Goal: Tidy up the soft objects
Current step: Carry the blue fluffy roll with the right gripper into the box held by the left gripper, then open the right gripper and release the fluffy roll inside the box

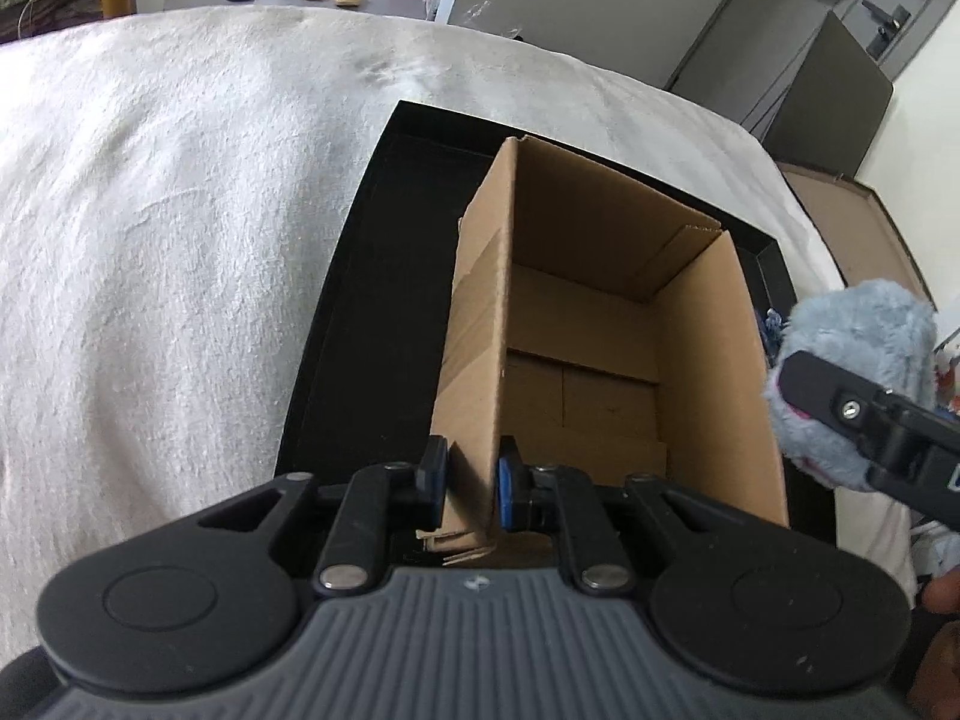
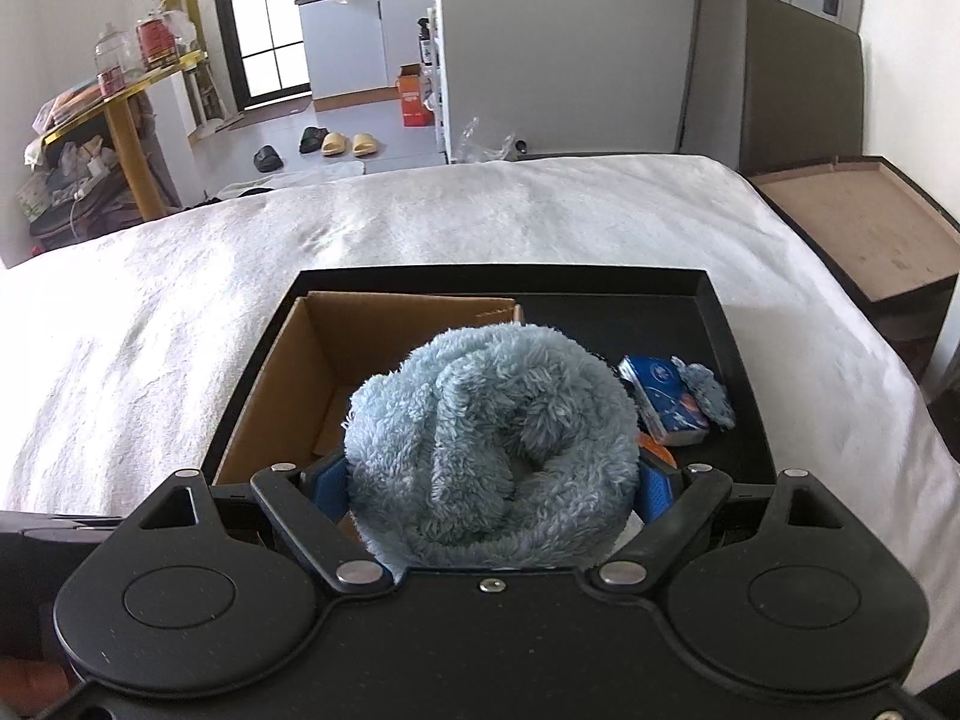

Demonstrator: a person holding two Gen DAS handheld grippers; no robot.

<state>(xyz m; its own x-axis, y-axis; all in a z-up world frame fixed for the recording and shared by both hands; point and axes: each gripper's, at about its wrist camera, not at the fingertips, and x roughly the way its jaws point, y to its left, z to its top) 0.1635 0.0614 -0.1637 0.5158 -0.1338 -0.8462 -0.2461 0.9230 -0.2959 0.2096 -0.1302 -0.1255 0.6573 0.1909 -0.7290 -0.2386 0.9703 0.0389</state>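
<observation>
Left wrist view: left gripper [image 1: 470, 483] pinches the cardboard box [image 1: 600, 324] wall steady; at 3 o'clock, right gripper [image 2: 492, 480] squeezes the fluffy blue towel [image 2: 489, 444], likely to drop in.

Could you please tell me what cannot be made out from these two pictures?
- Right wrist view: the fluffy blue cloth hides much of the cardboard box floor.
- Left wrist view: the frame's right edge cuts off the right gripper.
- Right wrist view: the blue packet print is too small.

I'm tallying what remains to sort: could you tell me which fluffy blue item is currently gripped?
The large rolled fluffy blue cloth, squeezed in the right hand-held gripper; the small fluffy blue piece lies loose in the black tray.
</observation>
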